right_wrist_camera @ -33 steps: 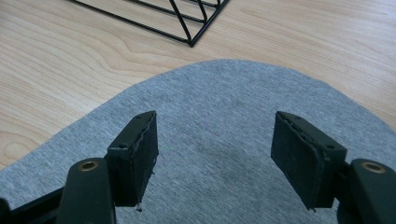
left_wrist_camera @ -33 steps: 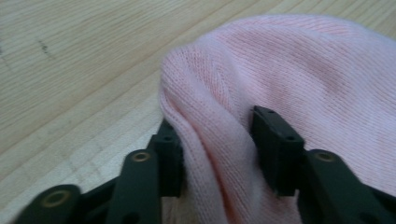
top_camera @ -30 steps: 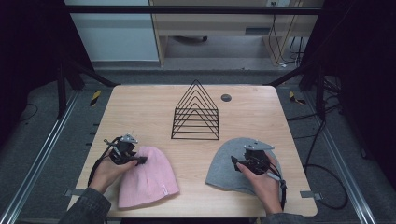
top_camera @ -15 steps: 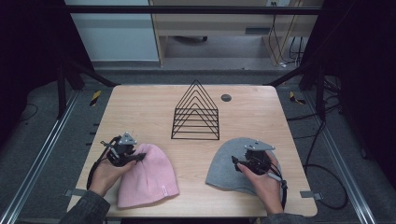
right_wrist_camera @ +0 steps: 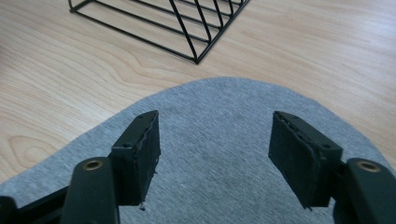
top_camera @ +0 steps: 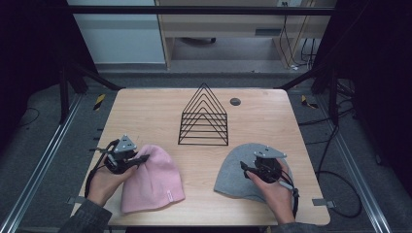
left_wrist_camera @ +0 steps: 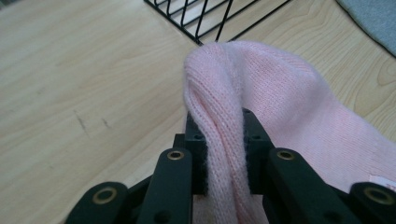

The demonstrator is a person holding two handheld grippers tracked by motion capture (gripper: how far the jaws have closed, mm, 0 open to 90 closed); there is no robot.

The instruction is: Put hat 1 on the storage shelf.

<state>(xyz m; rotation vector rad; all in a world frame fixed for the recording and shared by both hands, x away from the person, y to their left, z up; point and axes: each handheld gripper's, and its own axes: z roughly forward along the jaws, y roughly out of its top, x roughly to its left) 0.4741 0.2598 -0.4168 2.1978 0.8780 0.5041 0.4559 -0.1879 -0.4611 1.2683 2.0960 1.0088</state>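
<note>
A pink knit beanie (top_camera: 153,179) lies at the table's front left. My left gripper (top_camera: 143,159) is at its upper left edge. In the left gripper view the jaws have been closing and are shut on a raised fold of the pink beanie (left_wrist_camera: 280,102), which bulges up between my left gripper (left_wrist_camera: 222,123) pads. A grey beanie (top_camera: 233,174) lies flat at the front right. My right gripper (top_camera: 245,167) hovers over it. In the right gripper view my right gripper (right_wrist_camera: 215,140) is open above the grey beanie (right_wrist_camera: 215,107); its jaws have just narrowed slightly and grip nothing.
A black wire rack (top_camera: 204,116) with a pointed top stands at the middle of the wooden table (top_camera: 145,111); its base shows as the wire rack (left_wrist_camera: 210,18) and the wire rack (right_wrist_camera: 187,23) in the gripper views. A small dark disc (top_camera: 235,101) sits behind it.
My left gripper has lifted a little with the pink beanie's edge pinched in it. The right hand has stayed over the grey beanie.
</note>
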